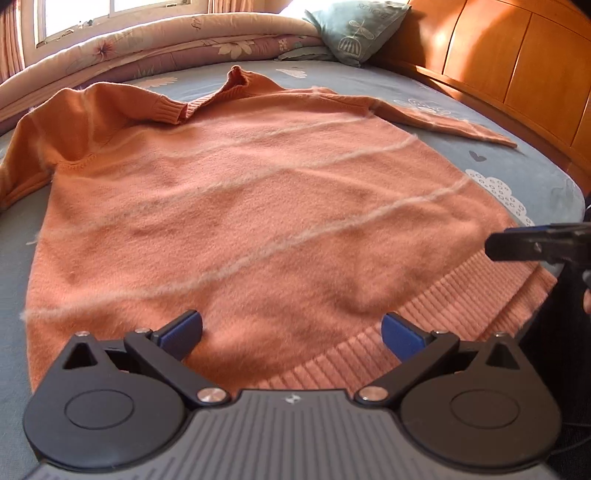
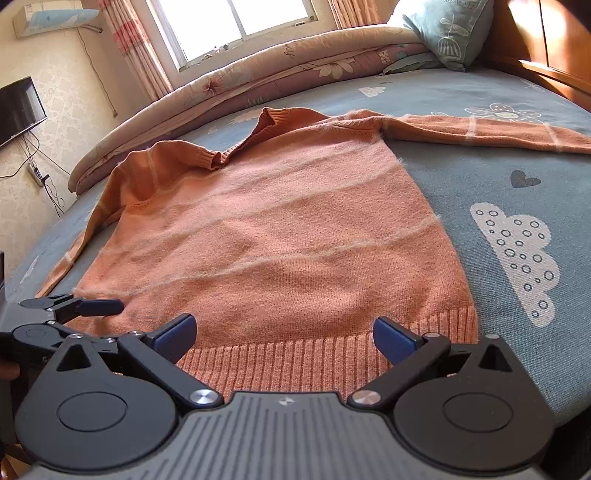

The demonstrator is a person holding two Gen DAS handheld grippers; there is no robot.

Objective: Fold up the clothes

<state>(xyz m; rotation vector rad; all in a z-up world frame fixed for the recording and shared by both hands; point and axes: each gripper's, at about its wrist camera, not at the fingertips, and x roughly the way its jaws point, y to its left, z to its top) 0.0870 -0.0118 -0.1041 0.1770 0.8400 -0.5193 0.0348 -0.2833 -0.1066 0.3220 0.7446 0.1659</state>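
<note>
Left wrist view: the left gripper hangs with its blue-padded fingers spread wide, grasping nothing, just above the ribbed hem of an orange sweater. The sweater lies flat, front up, on a blue-grey bedsheet printed with clouds and flowers, its turtleneck collar pointing toward 12 o'clock. One sleeve stretches out toward 2 o'clock; the other sleeve is bunched at 10 o'clock and runs down the sweater's side. Pale fuzzy stripes cross the knit. At 3 o'clock the right gripper pokes in from the frame edge, over the hem's corner.

From the right wrist view, the right gripper is likewise released, its fingers wide apart over the hem near the sweater's bottom edge (the pads look clear of the wool, though contact is hard to judge). The left gripper shows at 9 o'clock, over the sweater's lower corner. A rolled floral quilt borders the bed at 12 o'clock, with a teal pillow at 1 o'clock against a wooden headboard, and a window behind.
</note>
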